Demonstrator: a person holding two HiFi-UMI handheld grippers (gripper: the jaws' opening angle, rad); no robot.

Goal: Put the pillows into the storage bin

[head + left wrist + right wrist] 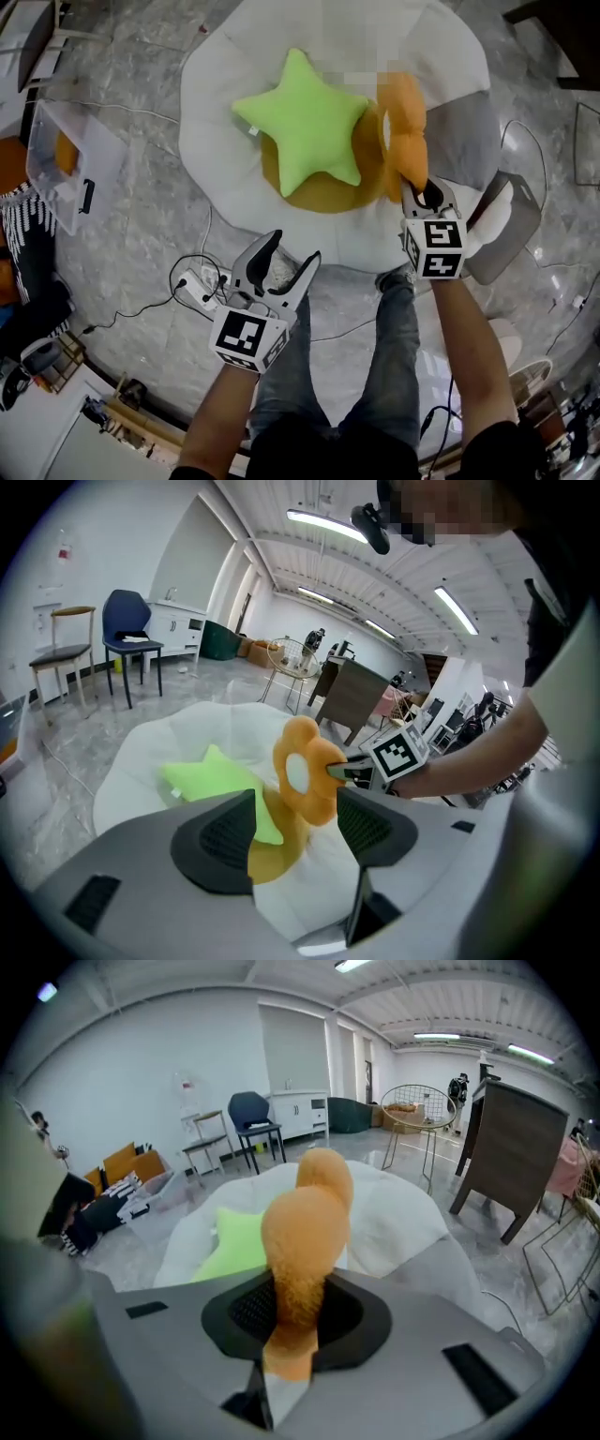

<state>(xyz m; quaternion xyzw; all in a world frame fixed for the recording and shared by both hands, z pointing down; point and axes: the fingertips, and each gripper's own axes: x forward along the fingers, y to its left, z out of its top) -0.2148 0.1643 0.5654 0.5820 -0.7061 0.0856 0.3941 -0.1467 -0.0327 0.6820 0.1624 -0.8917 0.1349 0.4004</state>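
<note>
Closest to the head camera is my left gripper, its fingers spread wide with nothing between them. It hangs over bare floor at 6 o'clock of the white beanbag, free, I judge, to take the next pillow.

My right gripper is the busy one. Its fingers are pinched nearly together on one petal of the orange flower pillow, which stands upright at the beanbag's 3 o'clock side and looks lifted clear of it. I reckon an edge pinch suffices because the plush squeezes thin and weighs little.

Just at the flower's 9 o'clock, the green star pillow lies flat near the beanbag's centre. It rests on a round mustard cushion that peeks out at the star's 5 o'clock.

Well apart on the floor, at 9 o'clock of the beanbag, sits the clear storage bin with something orange inside. The flower therefore faces a long carry leftward. A power strip and cables lie near my left gripper, and I'd mind them.
</note>
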